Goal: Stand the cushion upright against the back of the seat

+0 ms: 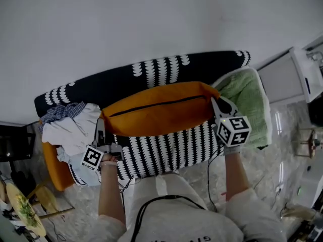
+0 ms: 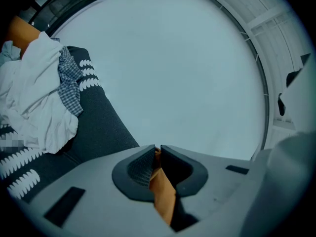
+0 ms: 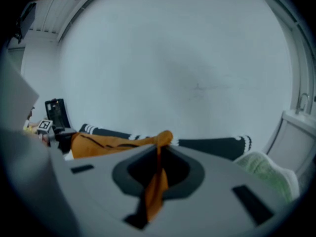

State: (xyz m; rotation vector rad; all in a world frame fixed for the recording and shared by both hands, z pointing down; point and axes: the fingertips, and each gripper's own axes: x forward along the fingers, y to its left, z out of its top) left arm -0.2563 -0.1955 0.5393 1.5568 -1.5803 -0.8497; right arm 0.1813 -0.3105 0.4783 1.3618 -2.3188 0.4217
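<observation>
A long orange cushion (image 1: 159,114) with a black zip line stretches across the black-and-white patterned sofa (image 1: 166,147), close to the sofa's dark backrest (image 1: 151,77). My left gripper (image 1: 102,131) is shut on the cushion's left corner; orange fabric (image 2: 163,194) is pinched between its jaws. My right gripper (image 1: 216,105) is shut on the cushion's right corner, and the orange fabric (image 3: 157,181) runs through its closed jaws. In the right gripper view the cushion (image 3: 113,143) spans leftward to the other gripper.
A pile of white and checked clothes (image 1: 70,127) lies on the sofa's left end. A green towel on a white cushion (image 1: 247,107) sits at the right end. A white wall (image 1: 151,19) rises behind the sofa. Cluttered floor and furniture flank both sides.
</observation>
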